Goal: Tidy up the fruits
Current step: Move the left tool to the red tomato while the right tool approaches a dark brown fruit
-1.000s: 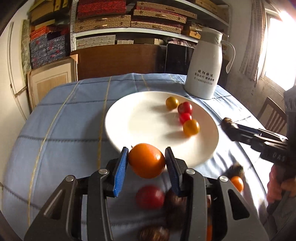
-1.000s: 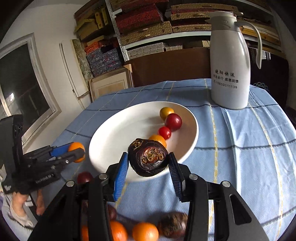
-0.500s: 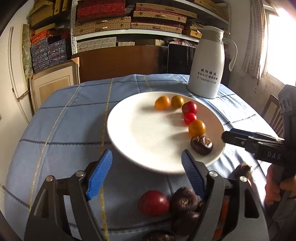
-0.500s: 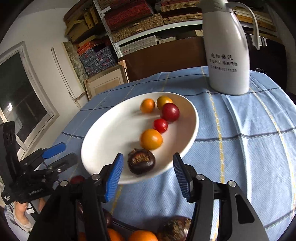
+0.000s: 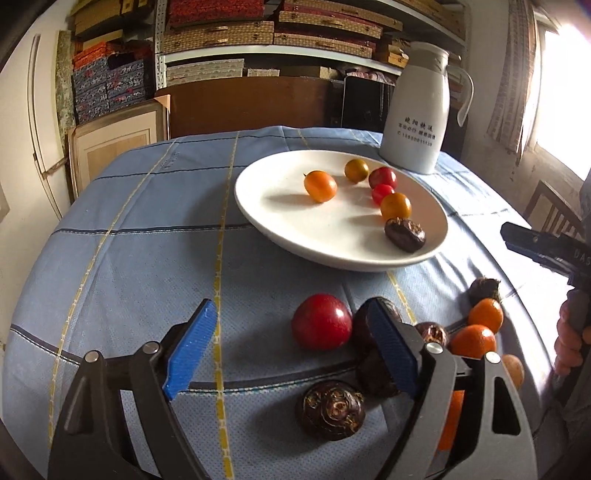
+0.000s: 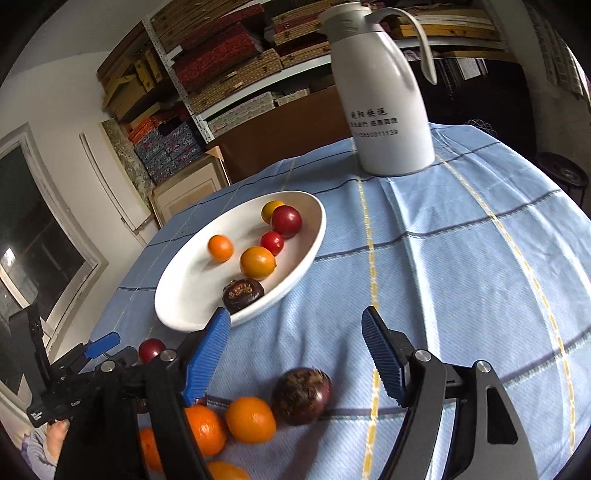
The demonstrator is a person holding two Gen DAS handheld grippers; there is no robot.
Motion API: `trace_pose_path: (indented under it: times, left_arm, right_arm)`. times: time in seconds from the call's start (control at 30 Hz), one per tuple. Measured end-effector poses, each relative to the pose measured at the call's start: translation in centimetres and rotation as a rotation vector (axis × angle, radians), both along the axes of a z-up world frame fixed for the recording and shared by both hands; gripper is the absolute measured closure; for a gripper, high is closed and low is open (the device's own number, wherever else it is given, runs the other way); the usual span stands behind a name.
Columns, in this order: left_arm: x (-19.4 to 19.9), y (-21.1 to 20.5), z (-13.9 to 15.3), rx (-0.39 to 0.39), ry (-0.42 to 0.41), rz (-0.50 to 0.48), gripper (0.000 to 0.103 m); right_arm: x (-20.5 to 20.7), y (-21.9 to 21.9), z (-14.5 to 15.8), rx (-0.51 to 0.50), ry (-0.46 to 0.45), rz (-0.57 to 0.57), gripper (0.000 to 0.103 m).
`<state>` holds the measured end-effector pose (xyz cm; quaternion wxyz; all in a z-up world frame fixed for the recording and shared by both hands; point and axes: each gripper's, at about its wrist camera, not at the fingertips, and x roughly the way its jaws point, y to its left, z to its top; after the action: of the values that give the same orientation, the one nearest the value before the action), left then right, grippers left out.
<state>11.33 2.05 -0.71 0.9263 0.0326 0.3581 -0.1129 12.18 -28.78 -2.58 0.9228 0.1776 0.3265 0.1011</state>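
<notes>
A white plate holds several small orange and red tomatoes and one dark brown fruit. Loose fruit lies on the blue cloth near me: a red tomato, dark brown fruits and oranges. My left gripper is open and empty above the cloth, left of the red tomato. My right gripper is open and empty, above the dark fruit near the plate's front rim.
A tall white thermos jug stands behind the plate. The round table is covered by a blue checked cloth. Shelves of boxes and a framed board stand behind the table.
Both grippers let go of their fruit: the orange tomato and the dark fruit now lie on the plate. Both grippers opened and drew back toward the loose fruit pile.
</notes>
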Motion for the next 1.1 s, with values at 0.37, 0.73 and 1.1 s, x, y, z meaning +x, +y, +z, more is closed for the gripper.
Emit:
trace_pose_path:
  times: [0.37,0.73,1.1]
  left_arm:
    - [1.3,-0.3,-1.5,0.043,0.059,0.005,0.021]
    - [2.2,-1.0,-1.7,-0.003,0.088,-0.071,0.044]
    - [1.7,-1.6,-1.7,-0.025,0.084,-0.115,0.064]
  right_arm:
    - [-0.7,1.0,-0.7,-0.064,0.028,0.022,0.025]
    - [-0.7,1.1,-1.3,-0.086,0.062,0.019,0.024]
    - [-2.0,0.4,-2.3,-0.071,0.094,0.004,0.024]
